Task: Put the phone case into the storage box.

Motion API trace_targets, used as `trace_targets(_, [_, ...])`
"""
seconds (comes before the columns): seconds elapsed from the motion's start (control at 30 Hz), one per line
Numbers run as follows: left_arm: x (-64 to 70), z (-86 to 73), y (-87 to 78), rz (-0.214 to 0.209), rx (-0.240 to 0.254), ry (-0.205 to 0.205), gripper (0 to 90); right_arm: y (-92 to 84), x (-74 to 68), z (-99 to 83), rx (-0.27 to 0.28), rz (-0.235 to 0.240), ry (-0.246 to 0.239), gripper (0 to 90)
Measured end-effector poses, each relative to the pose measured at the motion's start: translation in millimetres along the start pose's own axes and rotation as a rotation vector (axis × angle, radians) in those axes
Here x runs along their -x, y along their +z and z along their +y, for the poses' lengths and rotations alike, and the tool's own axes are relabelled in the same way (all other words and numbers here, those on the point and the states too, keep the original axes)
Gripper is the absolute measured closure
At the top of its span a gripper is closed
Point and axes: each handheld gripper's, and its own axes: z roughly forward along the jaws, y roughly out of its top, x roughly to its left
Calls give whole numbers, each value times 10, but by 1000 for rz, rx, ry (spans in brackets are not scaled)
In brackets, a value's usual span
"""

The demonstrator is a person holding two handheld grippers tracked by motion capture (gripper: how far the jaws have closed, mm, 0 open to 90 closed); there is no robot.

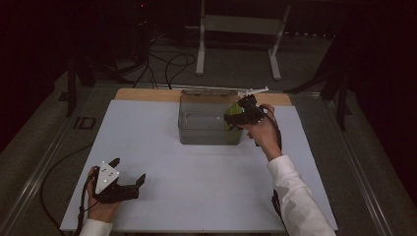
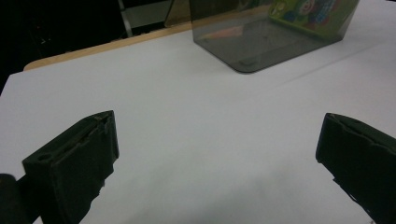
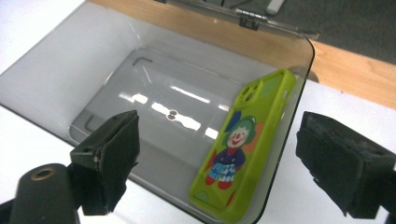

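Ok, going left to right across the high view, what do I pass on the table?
Left tongs resting open on the white sheet → clear box → right tongs open over the box's right end, above the green phone case.

No readable text anywhere — no labels, numbers, brands.

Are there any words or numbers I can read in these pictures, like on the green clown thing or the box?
None can be read.
Green phone case: a clown drawing, no letters or numbers.
Clear box: no label to be seen.
Grey plate on the left gripper: plain, just small holes.
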Motion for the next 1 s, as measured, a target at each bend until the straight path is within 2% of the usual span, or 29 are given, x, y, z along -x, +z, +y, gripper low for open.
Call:
trace_targets(0.03, [0, 0, 0, 0, 0, 0, 0, -40, -33, -39, 34, 7, -11, 131])
trace_targets(0.2, [-2, -1, -2, 2, 2, -3, 0, -117, -102, -107, 80, 23, -41, 120])
trace_targets(0.43, [-1, -1, -4, 3, 4, -3, 0, -188, -170, -218, 126, 42, -41, 117])
trace_targets(0.67, [-1, -2, 1, 7, 2, -6, 0, -251, -237, -357, 144, 26, -52, 117])
trace_targets(0.77, [-1, -2, 1, 8, 3, -7, 0, -299, -268, -435, 176, 13, -55, 115])
trace_targets(0.93, [-5, -2, -2, 8, 4, -8, 0, -358, -239, -596, 220, 6, -39, 110])
trace_targets(1.0, [-6, -2, -2, 8, 4, -7, 0, -372, -228, -680, 227, -13, -42, 109])
